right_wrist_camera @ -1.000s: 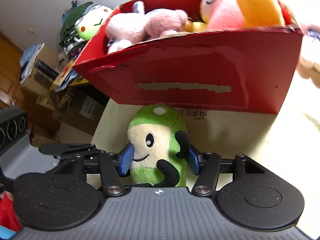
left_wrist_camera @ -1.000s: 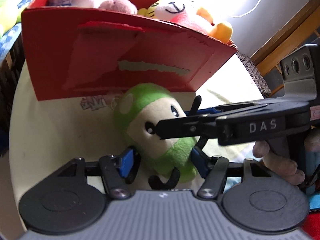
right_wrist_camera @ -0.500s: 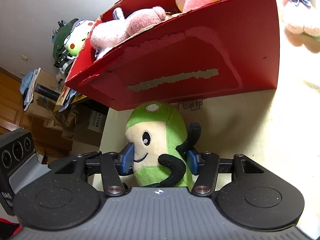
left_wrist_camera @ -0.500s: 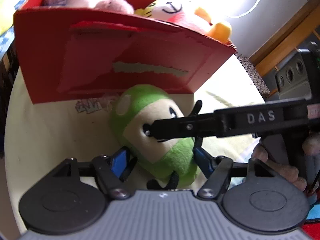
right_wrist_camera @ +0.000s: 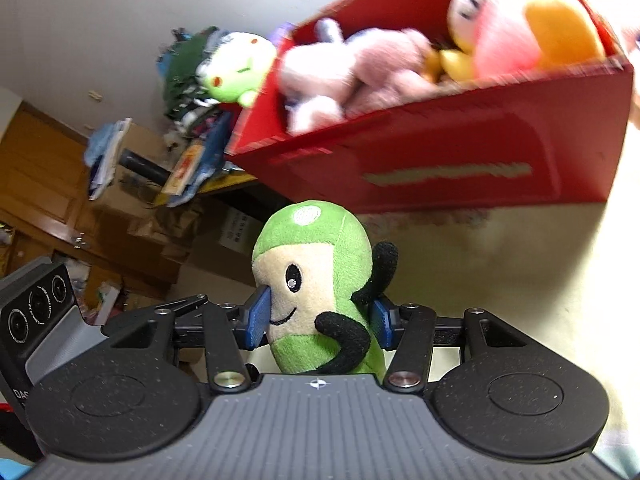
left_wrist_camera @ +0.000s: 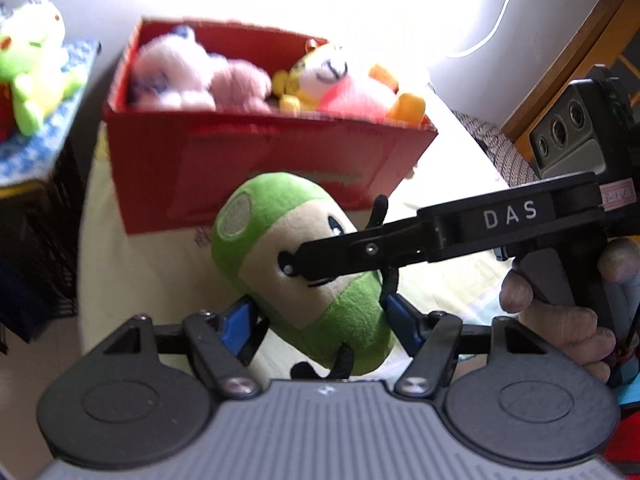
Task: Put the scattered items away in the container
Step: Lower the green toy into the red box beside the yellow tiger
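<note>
The green plush toy (right_wrist_camera: 316, 292) sits between the blue pads of the right tongs (right_wrist_camera: 318, 318), whose jaws are closing and pressing its cheek and its back, so it is gripped and held off the pale worktop (right_wrist_camera: 520, 280); the left tongs (left_wrist_camera: 320, 320) flank the same toy's lower body — the right-hand pad touches its green base, the left-hand pad stands just beside it. The red box (left_wrist_camera: 256, 160) lies at twelve o'clock of the toy, near but apart, with a pink plush (left_wrist_camera: 180, 76) and a pink-and-yellow plush (left_wrist_camera: 344, 88) inside; a hand (left_wrist_camera: 560, 312) at three o'clock holds the right tool's handle.
</note>
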